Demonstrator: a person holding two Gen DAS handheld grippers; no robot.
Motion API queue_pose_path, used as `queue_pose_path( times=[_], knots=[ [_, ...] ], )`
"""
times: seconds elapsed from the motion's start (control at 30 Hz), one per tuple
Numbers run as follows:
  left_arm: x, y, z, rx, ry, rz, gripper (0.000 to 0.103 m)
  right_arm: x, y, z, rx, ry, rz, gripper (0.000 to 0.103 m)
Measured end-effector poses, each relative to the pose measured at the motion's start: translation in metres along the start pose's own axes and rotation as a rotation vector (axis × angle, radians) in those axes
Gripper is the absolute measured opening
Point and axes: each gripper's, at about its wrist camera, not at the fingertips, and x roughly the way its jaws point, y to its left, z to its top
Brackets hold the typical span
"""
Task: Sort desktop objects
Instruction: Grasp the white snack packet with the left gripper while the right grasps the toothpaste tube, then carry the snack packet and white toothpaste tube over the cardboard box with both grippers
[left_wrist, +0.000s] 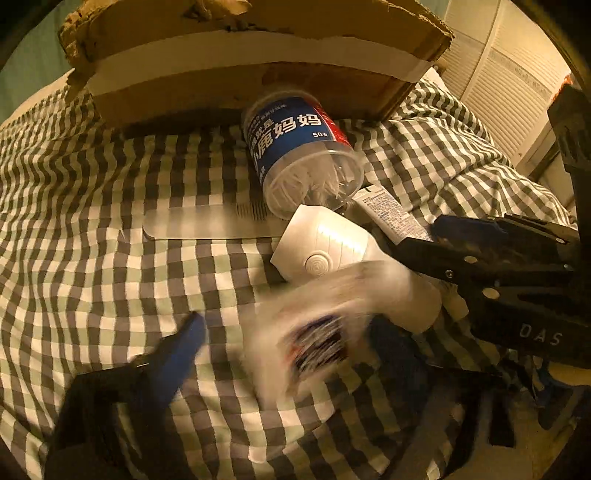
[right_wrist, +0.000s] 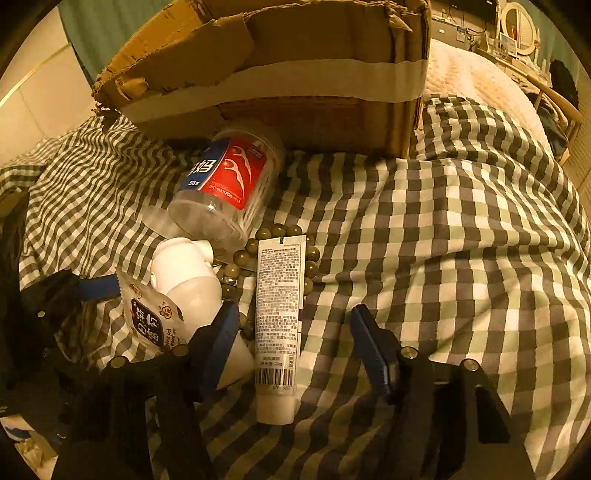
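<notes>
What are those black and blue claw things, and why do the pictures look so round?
They are grippers, two-fingered tongs a person holds, one in each hand. A wide-eyed camera on each looks along its fingers, bending the picture round. The left gripper stands open around a blurry snack packet. The right gripper stands open around a white tube, not squeezing it. On the checked cloth also lie a clear jar on its side, a white bottle, beads and a comb, before a cardboard box.
</notes>
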Motion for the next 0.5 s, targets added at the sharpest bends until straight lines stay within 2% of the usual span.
queue_pose_path(
  times=[0.07, 0.13, 0.2, 0.27, 0.5],
  knots=[
    [0.003, -0.003, 0.003, 0.007, 0.002, -0.003, 0.044, 0.000, 0.000, -0.001, -0.001, 0.005, 0.005, 0.050],
    [0.003, -0.001, 0.002, 0.000, 0.008, -0.019, 0.035, 0.003, 0.002, -0.003, -0.015, 0.023, 0.011, 0.044],
    [0.001, 0.001, 0.002, -0.003, 0.008, -0.028, 0.021, 0.005, 0.007, -0.005, -0.040, 0.030, 0.010, 0.035],
    [-0.003, 0.002, 0.003, -0.002, 0.010, -0.037, 0.018, 0.004, 0.010, -0.007, -0.053, 0.036, 0.024, 0.027],
    [-0.015, 0.015, 0.010, -0.033, 0.011, -0.116, 0.006, 0.000, 0.009, -0.005, -0.056, 0.022, 0.036, 0.025]
  ],
)
